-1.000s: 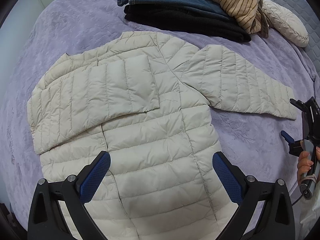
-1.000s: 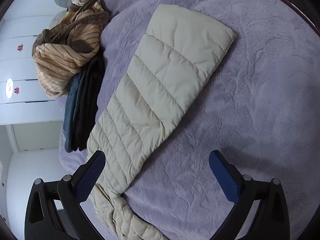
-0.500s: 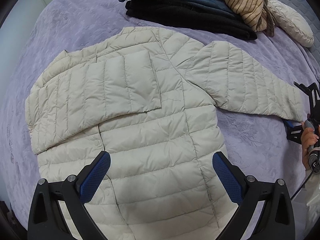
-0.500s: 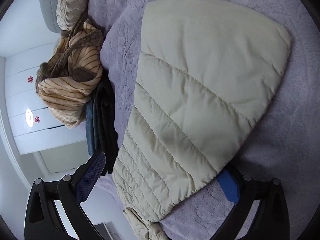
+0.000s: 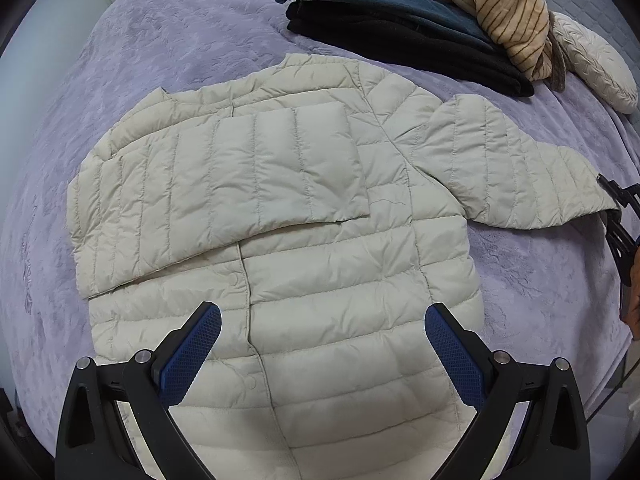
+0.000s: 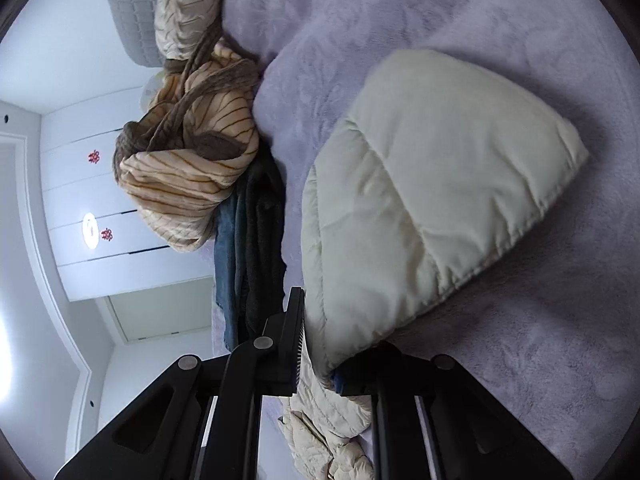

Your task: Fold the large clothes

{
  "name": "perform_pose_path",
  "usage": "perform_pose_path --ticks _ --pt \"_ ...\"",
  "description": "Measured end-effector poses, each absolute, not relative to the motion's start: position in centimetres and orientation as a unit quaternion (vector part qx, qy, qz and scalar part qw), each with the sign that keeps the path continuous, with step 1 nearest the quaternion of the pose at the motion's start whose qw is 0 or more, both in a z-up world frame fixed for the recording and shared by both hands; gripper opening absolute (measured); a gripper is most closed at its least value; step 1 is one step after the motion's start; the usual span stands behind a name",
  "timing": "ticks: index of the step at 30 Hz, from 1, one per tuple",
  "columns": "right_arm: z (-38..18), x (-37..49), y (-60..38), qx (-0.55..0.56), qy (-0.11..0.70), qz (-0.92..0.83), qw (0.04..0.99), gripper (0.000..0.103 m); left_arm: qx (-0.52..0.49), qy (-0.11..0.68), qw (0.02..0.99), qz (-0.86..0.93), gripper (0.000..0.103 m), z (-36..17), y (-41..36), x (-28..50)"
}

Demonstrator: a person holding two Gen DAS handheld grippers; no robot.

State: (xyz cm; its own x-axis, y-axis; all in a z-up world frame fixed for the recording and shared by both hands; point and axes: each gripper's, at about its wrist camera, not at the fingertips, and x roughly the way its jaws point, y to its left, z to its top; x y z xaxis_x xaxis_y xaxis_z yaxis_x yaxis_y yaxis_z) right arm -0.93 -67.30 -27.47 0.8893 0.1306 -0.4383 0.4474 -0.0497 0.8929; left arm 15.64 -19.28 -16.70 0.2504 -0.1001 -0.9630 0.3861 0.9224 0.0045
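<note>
A cream quilted jacket (image 5: 320,240) lies flat on the purple bedspread (image 5: 160,40). One sleeve (image 5: 240,176) is folded across its chest. The other sleeve (image 5: 520,172) stretches out to the right. My left gripper (image 5: 322,344) hangs open above the jacket's lower body, with nothing between its fingers. My right gripper (image 6: 324,344) is at that outstretched sleeve's cuff (image 6: 420,200). Its jaws are closing, with the cuff's edge pinched between them. In the left wrist view the right gripper (image 5: 616,208) shows at the sleeve's end.
At the back of the bed lie a folded stack of jeans and a black garment (image 5: 400,28), a striped tan garment (image 5: 500,8) and a cream pillow (image 5: 592,64). A person's hand (image 5: 634,272) is at the right edge. White wardrobe doors (image 6: 100,208) stand beyond the bed.
My right gripper moved in onto the sleeve's cuff and its jaws went from wide open to closed on it. The cuff end now looks raised. The left gripper shifted slightly and stays open.
</note>
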Motion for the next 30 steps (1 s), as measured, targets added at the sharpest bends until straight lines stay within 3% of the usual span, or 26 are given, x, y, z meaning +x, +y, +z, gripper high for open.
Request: perform_pose_path --ticks 11,20,25,30 --pt "-18.5 5.9 -61.0 0.603 0.251 -0.043 0.756 0.013 0.079 0.583 0.798 -0.129 0.102 -16.4 -13.5 17.2" --pt "-13.2 14.0 -49.0 0.444 0.330 0.027 0.832 0.013 0.049 0.573 0.814 -0.076 0.102 -16.7 -5.4 19.2" --pt "-12.8 18.2 -39.3 0.317 0.387 0.081 0.862 0.013 0.025 0.568 0.822 -0.043 0.102 -17.4 -0.8 20.6" --pt "-15.9 20.9 -29.7 0.214 0.454 0.132 0.855 0.013 0.003 0.556 0.831 -0.019 0.102 -17.9 2.9 21.8"
